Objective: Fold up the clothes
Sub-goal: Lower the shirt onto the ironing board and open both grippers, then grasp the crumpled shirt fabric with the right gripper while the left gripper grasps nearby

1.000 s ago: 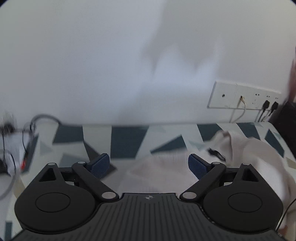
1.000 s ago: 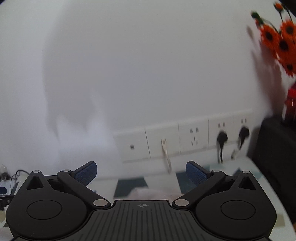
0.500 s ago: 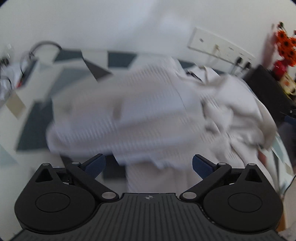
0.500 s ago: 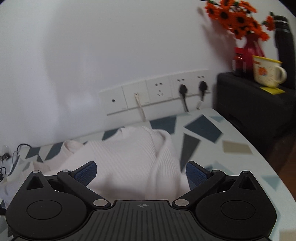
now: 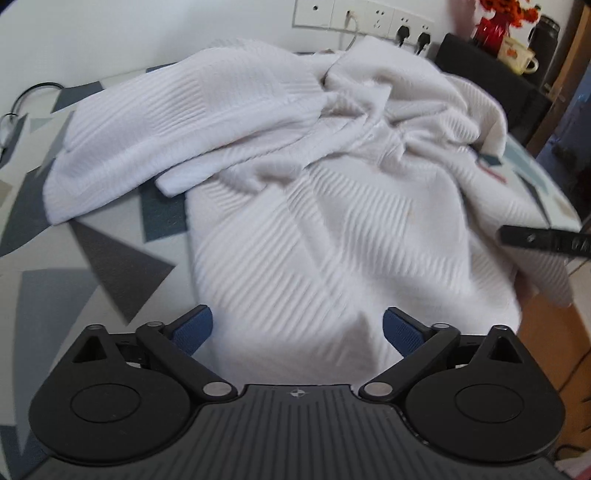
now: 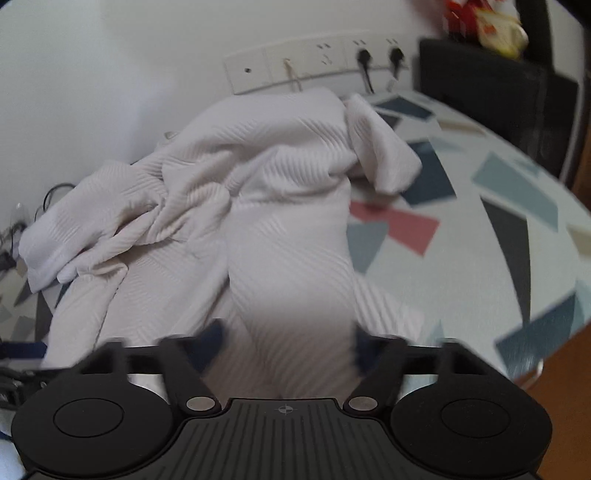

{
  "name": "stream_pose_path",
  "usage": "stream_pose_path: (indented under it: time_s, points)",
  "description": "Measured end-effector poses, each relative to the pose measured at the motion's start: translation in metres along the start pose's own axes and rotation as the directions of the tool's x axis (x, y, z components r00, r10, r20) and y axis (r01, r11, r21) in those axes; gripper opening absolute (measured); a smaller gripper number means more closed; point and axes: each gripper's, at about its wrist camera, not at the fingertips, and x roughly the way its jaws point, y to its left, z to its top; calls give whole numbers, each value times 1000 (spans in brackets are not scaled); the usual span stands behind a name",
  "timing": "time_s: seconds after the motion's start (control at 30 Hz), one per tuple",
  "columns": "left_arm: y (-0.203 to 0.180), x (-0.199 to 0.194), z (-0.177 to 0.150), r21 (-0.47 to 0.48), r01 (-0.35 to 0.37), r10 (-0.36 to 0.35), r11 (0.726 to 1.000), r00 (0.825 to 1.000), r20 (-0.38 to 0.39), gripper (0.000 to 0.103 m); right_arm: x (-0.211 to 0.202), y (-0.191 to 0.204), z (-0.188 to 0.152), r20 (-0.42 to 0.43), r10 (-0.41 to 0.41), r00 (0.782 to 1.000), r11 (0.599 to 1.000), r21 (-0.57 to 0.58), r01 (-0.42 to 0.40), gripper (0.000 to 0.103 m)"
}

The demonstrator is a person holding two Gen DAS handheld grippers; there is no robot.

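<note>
Soft daylight, fisheye warp, motion blur

Both wrist cameras look down close over the same rumpled white sweater, facing the wall sockets.

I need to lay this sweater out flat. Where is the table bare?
Bare tabletop lies right of the white sweater, toward the black cabinet. A smaller patch lies left of it. The middle and the wall sockets' side are crowded.
</note>
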Motion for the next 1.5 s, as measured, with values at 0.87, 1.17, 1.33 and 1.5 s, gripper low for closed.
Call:
stream_pose_path:
  time_s: [0.87, 1.17, 1.33, 1.5]
  points:
    - [60, -59, -63, -151, -51, 61, 987, 996, 62, 22, -107, -71, -44, 41, -378, 925, 829, 459, 318, 56]
    - [72, -61, -67, -197, -24, 39, 980, 997, 73, 27, -110, -37, 15, 170, -200, 965, 926, 354, 129, 65]
    - [58, -54, -47, -121, -37, 53, 992, 989, 135, 53, -62, 5, 33, 149, -164, 975, 983, 108, 149, 76]
    - [48, -25, -17, -81, -30, 39, 996, 994, 106, 53, 0, 28, 38, 81, -232, 969, 968, -80, 238, 77]
